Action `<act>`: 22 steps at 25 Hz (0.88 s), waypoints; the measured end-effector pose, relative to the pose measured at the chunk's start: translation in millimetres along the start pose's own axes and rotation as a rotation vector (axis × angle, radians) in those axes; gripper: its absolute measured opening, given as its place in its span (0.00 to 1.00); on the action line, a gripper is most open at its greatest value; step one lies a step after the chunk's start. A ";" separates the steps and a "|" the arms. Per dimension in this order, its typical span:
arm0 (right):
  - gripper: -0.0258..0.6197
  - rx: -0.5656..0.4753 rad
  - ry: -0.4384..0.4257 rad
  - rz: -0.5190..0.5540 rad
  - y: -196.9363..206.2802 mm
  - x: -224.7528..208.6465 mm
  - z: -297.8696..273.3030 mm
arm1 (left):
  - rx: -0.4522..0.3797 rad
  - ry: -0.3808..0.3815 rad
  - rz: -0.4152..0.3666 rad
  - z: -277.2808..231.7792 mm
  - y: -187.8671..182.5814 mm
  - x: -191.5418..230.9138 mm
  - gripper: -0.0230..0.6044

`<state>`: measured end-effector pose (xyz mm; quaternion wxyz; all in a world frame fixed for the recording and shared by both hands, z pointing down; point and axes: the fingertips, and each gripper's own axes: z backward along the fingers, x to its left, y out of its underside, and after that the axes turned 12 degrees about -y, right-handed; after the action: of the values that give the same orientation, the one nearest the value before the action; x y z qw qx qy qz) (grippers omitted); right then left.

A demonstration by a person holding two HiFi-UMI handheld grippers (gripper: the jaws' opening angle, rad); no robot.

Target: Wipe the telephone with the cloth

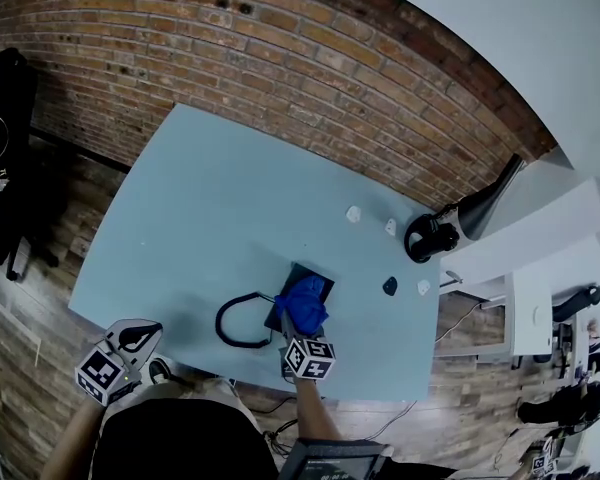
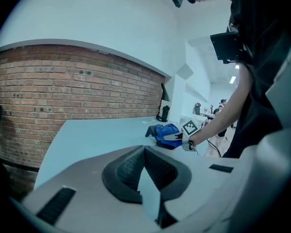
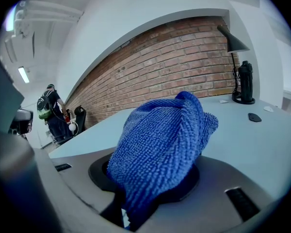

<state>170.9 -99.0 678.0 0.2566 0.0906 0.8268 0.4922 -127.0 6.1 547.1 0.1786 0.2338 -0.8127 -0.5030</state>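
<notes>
On the light blue table [image 1: 200, 218] a black telephone [image 1: 300, 276] lies near the front edge, its coiled cord [image 1: 238, 324] looping off to the left. A blue cloth [image 1: 306, 303] covers most of the phone. My right gripper [image 1: 298, 326] is shut on that cloth [image 3: 160, 140], which bulges over the jaws and hides the fingertips. The left gripper [image 1: 145, 334] hovers off the table's front left corner, well clear of the phone, shut with nothing in it. From the left gripper view [image 2: 144, 149] the cloth [image 2: 166, 130] and the right gripper [image 2: 177, 137] sit on the phone [image 2: 150, 131].
Small white bits [image 1: 353, 213] and a black puck [image 1: 389, 286] lie on the table's right side. A black lamp and bottle [image 1: 435, 236] stand at the right corner. A brick wall [image 1: 230, 58] runs behind, and a dark chair [image 1: 2, 118] stands far left.
</notes>
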 end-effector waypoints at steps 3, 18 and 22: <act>0.32 0.013 -0.003 -0.006 8.7 4.1 2.9 | -0.012 0.001 -0.003 -1.2 0.3 0.3 0.02; 0.32 0.101 -0.029 -0.022 49.9 25.3 18.6 | -0.007 0.025 -0.002 -2.7 5.7 -6.6 0.02; 0.32 0.144 -0.054 -0.002 59.7 30.5 21.6 | -0.002 0.026 -0.001 -3.7 7.3 -6.6 0.02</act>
<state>149.8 -40.3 710.8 0.2722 0.1211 0.8529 0.4287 -121.1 9.9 554.9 0.1894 0.2406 -0.8097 -0.5006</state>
